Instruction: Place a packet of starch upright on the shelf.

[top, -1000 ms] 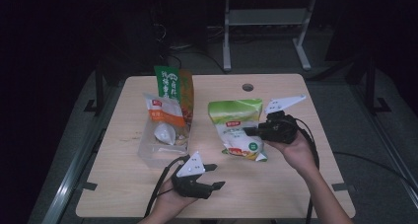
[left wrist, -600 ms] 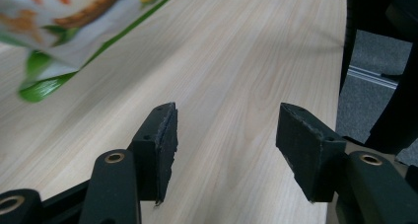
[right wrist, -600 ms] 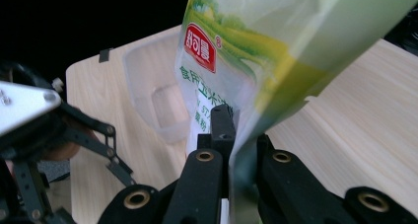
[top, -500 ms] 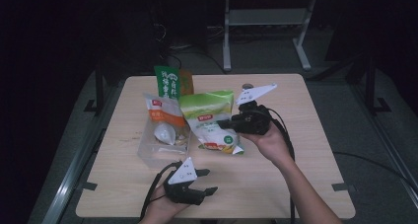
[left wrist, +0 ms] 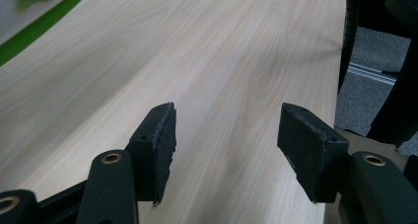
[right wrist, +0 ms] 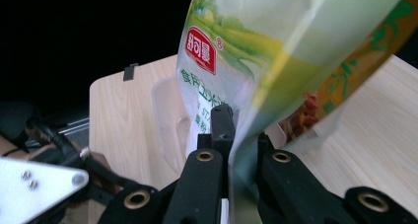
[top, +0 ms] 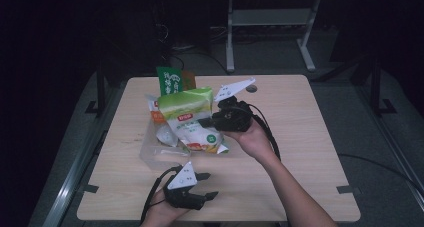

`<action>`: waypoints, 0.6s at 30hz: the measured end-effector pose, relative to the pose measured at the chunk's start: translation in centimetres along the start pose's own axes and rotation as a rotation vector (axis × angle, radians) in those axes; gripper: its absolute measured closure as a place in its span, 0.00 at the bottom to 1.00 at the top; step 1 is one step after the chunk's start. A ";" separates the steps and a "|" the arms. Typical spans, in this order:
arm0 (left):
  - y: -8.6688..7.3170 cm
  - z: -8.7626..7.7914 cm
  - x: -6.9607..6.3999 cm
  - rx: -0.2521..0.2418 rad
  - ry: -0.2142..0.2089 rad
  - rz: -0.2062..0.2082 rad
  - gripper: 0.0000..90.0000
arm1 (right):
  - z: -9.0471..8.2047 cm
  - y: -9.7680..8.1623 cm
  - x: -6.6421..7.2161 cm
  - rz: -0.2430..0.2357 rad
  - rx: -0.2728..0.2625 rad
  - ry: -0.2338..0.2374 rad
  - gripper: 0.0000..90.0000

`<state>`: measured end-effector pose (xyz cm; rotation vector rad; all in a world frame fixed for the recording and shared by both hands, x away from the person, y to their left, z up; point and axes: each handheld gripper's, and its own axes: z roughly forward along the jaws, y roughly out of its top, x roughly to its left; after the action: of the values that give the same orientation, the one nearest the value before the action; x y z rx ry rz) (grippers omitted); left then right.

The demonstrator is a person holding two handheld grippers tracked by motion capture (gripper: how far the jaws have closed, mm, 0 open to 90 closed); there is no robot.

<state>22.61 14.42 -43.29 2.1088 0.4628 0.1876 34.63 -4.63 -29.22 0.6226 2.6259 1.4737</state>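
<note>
A green and white snack bag (top: 186, 118) hangs above the table, and my right gripper (top: 209, 122) is shut on its right edge. In the right gripper view the two black jaws pinch the bag's (right wrist: 276, 61) seam at my right gripper (right wrist: 237, 147). Under the bag is a clear plastic container (top: 150, 154), whose wall (right wrist: 167, 110) also appears behind the held bag. My left gripper (top: 205, 185) rests near the table's front edge, held by a hand. Its jaws stand open over bare wood, with nothing between them at my left gripper (left wrist: 226, 135).
A dark green bag (top: 170, 79) stands upright at the back of the wooden table (top: 300, 137). An orange and white bag (top: 154, 113) leans behind the held one. A metal frame (top: 270, 32) stands on the dark floor beyond.
My right gripper has carried the green and white bag to the left and a little upward, over the clear container. The left gripper has barely shifted.
</note>
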 end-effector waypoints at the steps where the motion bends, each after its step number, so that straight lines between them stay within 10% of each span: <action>1: 0.0 0.0 0.0 0.001 0.002 0.003 0.44 | 0.3 0.2 0.1 -0.002 -0.003 0.001 0.99; 18: -0.3 -0.2 -0.2 -0.010 0.002 0.001 0.43 | 6.6 2.3 1.2 0.014 -0.028 0.067 0.99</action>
<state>22.26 14.63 -43.46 2.0993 0.4608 0.1926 35.93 2.19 -30.70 0.6001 2.6505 1.5585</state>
